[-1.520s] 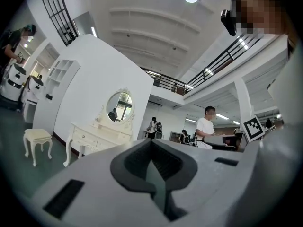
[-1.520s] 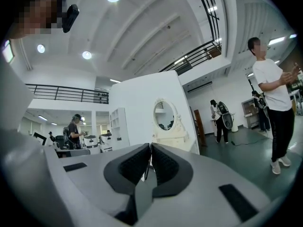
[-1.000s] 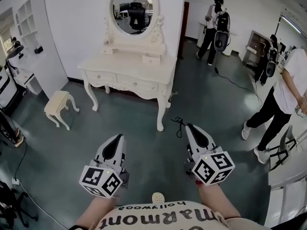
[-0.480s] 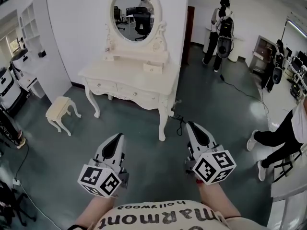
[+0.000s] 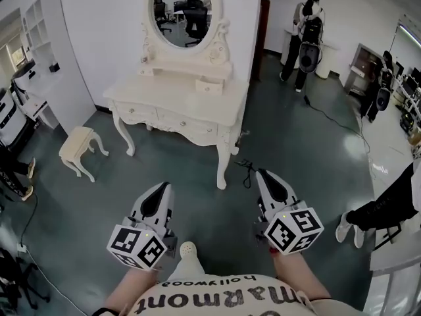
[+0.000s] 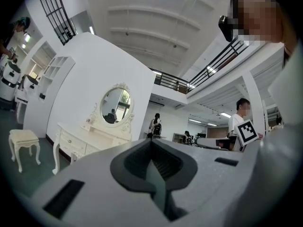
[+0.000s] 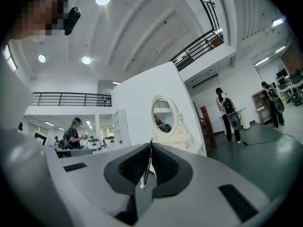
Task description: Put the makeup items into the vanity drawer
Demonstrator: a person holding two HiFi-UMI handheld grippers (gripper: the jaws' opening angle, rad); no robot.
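Observation:
The cream vanity [image 5: 177, 101] stands against the far wall, with an oval mirror [image 5: 184, 12] above it and shut drawers [image 5: 172, 118] along its front. A small drawer box [image 5: 209, 86] sits on its top. I cannot make out any makeup items. My left gripper [image 5: 160, 191] and right gripper [image 5: 265, 176] hang over the floor well short of the vanity, both shut with nothing in them. In the left gripper view the vanity [image 6: 90, 136] lies beyond the closed jaws of the left gripper [image 6: 151, 143]. The right gripper [image 7: 150, 145] points at the mirror [image 7: 163, 115].
A small cream stool [image 5: 77, 147] stands left of the vanity. A white shelf unit [image 5: 46, 51] lines the left wall. A black cable [image 5: 245, 170] lies by the vanity's right leg. One person [image 5: 308, 25] stands at the back right, and another's leg [image 5: 381, 209] shows at the right edge.
The person at the right has walked off toward the right edge. My foot has come forward between the grippers. Both grippers stay as they were, shut.

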